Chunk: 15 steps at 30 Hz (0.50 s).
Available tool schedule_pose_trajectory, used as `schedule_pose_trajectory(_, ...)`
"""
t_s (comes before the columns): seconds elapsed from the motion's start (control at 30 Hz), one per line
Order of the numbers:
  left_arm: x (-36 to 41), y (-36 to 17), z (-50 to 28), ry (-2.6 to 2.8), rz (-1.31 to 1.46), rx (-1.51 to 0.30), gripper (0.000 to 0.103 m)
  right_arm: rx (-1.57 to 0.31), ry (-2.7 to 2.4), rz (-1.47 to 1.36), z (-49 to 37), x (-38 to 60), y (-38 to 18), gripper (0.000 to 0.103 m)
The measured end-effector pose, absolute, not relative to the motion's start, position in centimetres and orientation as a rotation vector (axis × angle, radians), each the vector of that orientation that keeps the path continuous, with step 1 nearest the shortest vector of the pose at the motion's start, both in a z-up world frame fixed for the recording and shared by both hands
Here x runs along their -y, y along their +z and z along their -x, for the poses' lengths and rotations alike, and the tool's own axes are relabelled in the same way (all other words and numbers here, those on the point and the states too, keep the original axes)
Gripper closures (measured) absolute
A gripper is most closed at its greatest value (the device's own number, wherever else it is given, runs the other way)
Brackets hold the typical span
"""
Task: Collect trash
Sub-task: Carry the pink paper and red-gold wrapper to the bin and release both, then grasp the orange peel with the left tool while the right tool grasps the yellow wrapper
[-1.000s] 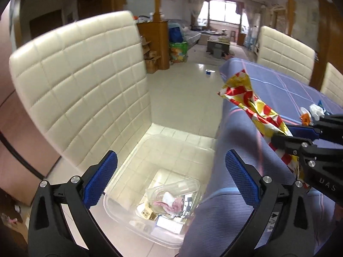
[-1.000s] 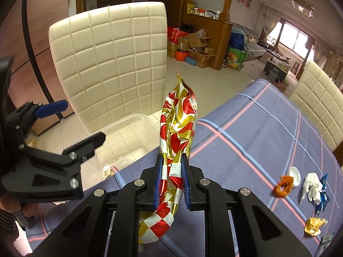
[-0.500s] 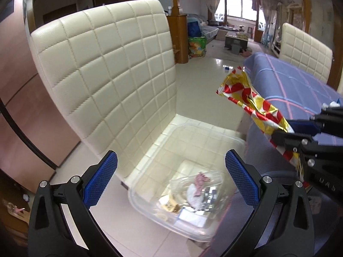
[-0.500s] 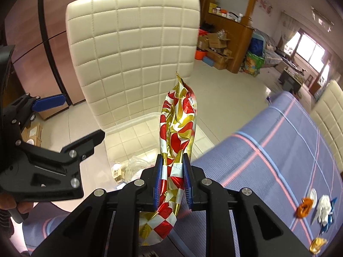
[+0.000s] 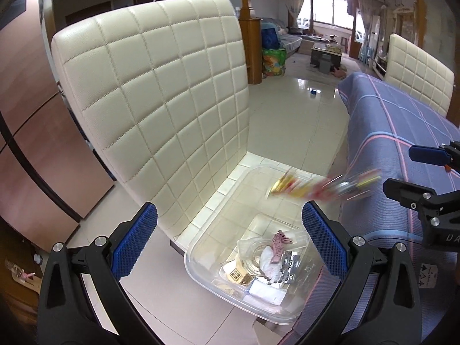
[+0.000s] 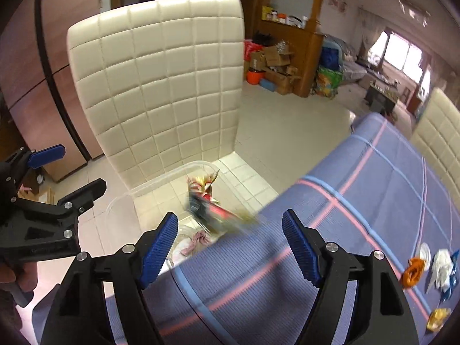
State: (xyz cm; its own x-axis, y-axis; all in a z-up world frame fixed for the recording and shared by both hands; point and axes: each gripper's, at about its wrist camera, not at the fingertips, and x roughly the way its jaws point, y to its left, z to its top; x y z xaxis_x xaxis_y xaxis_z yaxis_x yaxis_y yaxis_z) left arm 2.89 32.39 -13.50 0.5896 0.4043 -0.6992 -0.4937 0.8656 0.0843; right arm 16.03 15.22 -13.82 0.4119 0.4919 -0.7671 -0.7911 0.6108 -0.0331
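The right gripper (image 6: pixel 228 243), jaws opening and empty, has let go of the red-and-gold foil wrapper (image 6: pixel 214 211) — a blur above the clear plastic bin (image 6: pixel 120 204), its length pointing at the bin's far rim — while the left gripper (image 5: pixel 230 241) hangs released nearer the bin.

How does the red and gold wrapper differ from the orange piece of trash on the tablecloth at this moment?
The red and gold wrapper is motion-blurred in the air over the clear bin; the orange piece lies sharp and still on the tablecloth. The wrapper is long and multicoloured; the orange piece is small, curled and one colour. The wrapper sits just ahead of the opening right gripper, touching neither pad; the orange piece lies off to its side. Neither is held.
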Motion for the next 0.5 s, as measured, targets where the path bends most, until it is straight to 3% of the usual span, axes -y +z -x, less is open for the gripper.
schedule_pose_trajectory(0.5, -24.7, -10.5, -4.9, 0.326, 0.068, -0.769, 0.004, -0.764, 0.723, 0.358, -14.6, -5.6, -11.0, 0.03)
